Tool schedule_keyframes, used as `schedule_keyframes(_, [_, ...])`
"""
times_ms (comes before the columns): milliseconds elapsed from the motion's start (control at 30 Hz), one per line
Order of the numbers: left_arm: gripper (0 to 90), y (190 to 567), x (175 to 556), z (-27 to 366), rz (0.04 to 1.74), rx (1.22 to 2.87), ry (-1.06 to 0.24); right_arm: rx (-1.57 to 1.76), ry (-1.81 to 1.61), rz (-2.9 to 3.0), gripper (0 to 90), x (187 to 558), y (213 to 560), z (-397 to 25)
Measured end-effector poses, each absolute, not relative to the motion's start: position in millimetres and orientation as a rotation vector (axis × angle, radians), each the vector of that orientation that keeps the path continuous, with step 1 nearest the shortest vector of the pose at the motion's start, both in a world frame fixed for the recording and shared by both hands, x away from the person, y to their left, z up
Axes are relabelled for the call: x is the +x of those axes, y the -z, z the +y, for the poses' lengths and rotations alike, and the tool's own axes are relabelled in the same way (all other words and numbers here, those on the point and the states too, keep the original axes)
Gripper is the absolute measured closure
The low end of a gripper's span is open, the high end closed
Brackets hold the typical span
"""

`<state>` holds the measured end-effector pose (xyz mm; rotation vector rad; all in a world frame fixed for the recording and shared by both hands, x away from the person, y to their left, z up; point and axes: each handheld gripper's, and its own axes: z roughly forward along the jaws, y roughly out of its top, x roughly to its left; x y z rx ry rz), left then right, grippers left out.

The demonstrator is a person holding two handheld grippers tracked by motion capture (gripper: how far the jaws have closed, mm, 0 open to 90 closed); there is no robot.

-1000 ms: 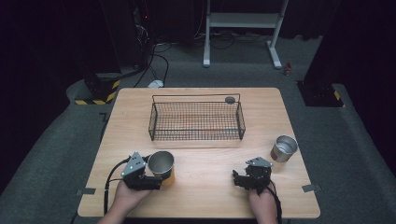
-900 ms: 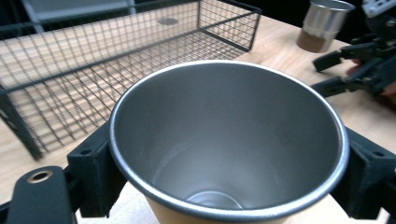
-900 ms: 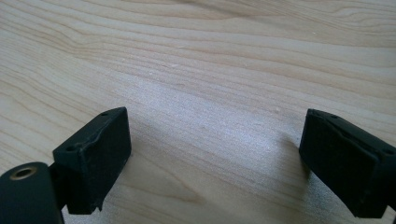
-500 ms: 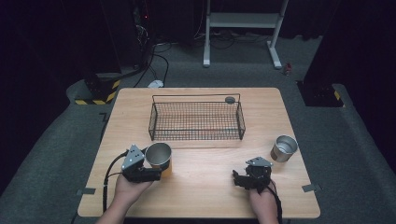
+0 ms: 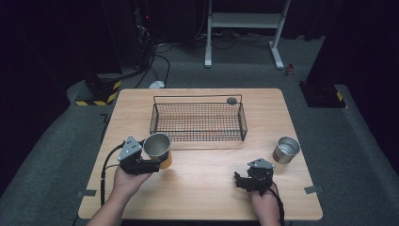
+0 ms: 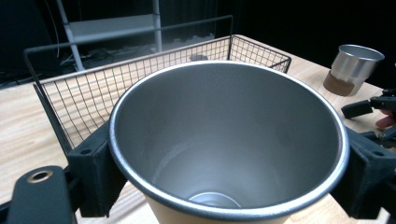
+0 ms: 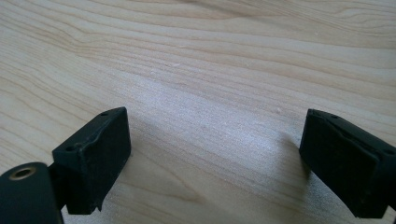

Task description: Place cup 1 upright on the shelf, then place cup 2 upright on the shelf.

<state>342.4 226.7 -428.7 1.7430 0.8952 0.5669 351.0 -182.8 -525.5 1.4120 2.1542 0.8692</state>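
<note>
**Here, a steel cup held at the left, just short of a wire basket**

Here the scene reads from left to right across a wooden table [image 5: 207, 188]. At the left, the person's left hand [image 5: 123, 181] holds the left gripper [image 5: 157, 165], and its two black jaws are clamped on either side of a steel cup [image 5: 157, 147]. From the left gripper view, the cup [image 6: 229, 140] stands upright and empty, mouth up, with a jaw pressing each flank below the rim. Its long axis runs straight up and down.

Directly beyond the cup, farther from the person, lies a black wire basket [image 5: 197, 121], long side facing the cup and open at the top. The cup sits just in front of the basket's near left corner, apart from it. Any move into the basket would likely go forward and slightly right, over the near wall.

Farther right, the right gripper [image 5: 241, 181] rests low near the table's front edge, jaws standing wide apart over bare wood, holding nothing. Beyond it, near the right edge, a second steel cup [image 5: 286, 149] stands alone. The right gripper is the nearer one to that cup.
</note>
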Motion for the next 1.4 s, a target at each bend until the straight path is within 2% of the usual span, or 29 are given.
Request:
schedule_keyframes(567, [13.5, 401, 369, 222, 0.892, 1.701, -0.582, 1.404, -0.872, 2.161, 9.0, 351, 525, -183])
schedule_keyframes(1400, [13.5, 379, 445, 208, 0.964, 1.662, -0.648, 1.396, -0.875, 2.176, 8.9, 350, 525, -183])
